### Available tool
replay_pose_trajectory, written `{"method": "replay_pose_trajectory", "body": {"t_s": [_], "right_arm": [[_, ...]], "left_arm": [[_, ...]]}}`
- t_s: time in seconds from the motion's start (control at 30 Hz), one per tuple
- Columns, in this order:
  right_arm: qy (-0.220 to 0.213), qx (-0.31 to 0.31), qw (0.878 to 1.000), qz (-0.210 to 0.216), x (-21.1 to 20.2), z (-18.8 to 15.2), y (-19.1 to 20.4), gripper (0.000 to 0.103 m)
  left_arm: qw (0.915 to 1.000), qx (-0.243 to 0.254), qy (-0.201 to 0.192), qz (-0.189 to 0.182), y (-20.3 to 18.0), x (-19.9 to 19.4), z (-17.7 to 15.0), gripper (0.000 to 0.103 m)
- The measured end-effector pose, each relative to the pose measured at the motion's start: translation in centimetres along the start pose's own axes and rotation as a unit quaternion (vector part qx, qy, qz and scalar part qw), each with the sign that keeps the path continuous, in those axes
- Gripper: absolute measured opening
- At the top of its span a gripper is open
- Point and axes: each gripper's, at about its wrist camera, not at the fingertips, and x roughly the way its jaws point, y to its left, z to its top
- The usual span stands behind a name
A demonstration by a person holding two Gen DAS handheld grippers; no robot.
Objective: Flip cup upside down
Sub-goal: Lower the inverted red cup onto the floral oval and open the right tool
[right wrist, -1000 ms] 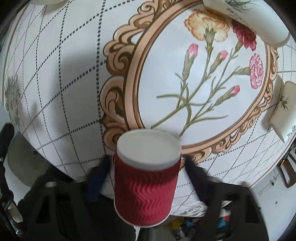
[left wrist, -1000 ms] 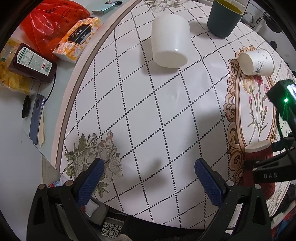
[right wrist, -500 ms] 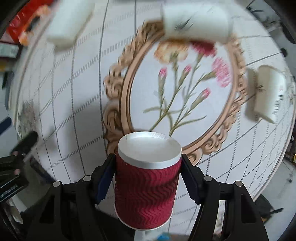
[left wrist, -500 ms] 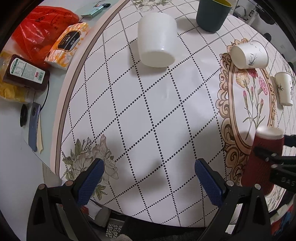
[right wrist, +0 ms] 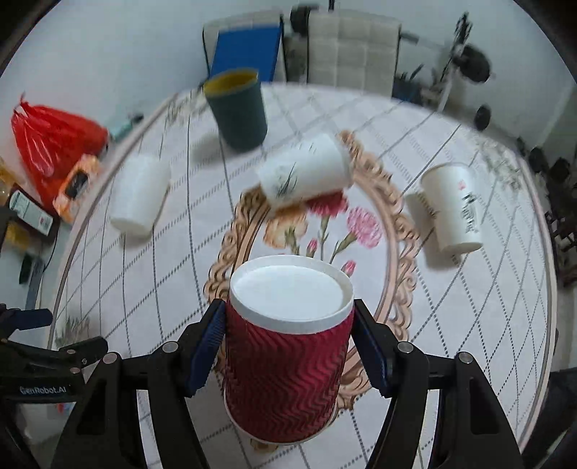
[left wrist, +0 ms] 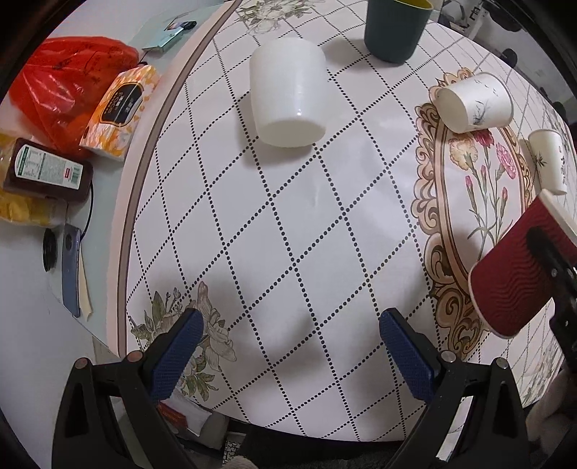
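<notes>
My right gripper (right wrist: 290,346) is shut on a red ribbed paper cup (right wrist: 285,364), its white bottom end facing up and away from the camera. The cup is held off the table, tilted; in the left wrist view the red cup (left wrist: 519,274) hangs at the right edge over the flowered oval, gripped by a black finger (left wrist: 551,259). My left gripper (left wrist: 288,346) is open and empty above the near table edge.
On the round patterned table (left wrist: 288,223) lie a white cup (left wrist: 288,93) on its side, two printed paper cups (left wrist: 476,101) (right wrist: 454,205) on their sides, and an upright dark green cup (left wrist: 393,25). A red bag (left wrist: 68,86), tissue pack and bottle sit at left.
My right gripper has lifted the red cup off the table and tilted it back, so the view now looks across the table. The left gripper has risen slightly.
</notes>
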Motion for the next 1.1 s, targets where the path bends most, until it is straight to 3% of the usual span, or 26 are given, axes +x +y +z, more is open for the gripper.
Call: {"method": "replay_pose_trajectory", "body": {"t_s": [0.1, 0.43, 0.77, 0.87, 1.0, 1.1], "right_arm": [[-0.043, -0.012, 0.999, -0.012, -0.8, -1.8, 0.7, 0.071], [-0.065, -0.030, 0.997, -0.033, -1.8, -5.9, 1.8, 0.072], [-0.046, -0.025, 0.998, -0.043, -2.3, -7.6, 2.1, 0.072], [-0.041, -0.021, 0.998, -0.040, -2.6, -7.9, 2.4, 0.080], [-0.038, -0.006, 0.998, -0.046, -3.3, -8.0, 2.6, 0.080], [-0.024, 0.024, 0.999, -0.041, -4.2, -7.9, 2.2, 0.091]], "left_arm": [[1.0000, 0.008, -0.001, 0.000, -0.2, 0.1, -0.3, 0.100], [0.9994, 0.033, -0.006, 0.001, -0.9, 0.0, -1.3, 0.100], [0.9982, 0.056, -0.021, -0.008, -1.5, -0.6, -2.5, 0.100], [0.9975, 0.064, -0.027, -0.012, -1.6, -0.7, -2.8, 0.100], [0.9962, 0.077, -0.038, -0.015, -1.8, -1.2, -3.2, 0.100], [0.9945, 0.086, -0.056, -0.017, -2.0, -2.2, -3.6, 0.100]]}}
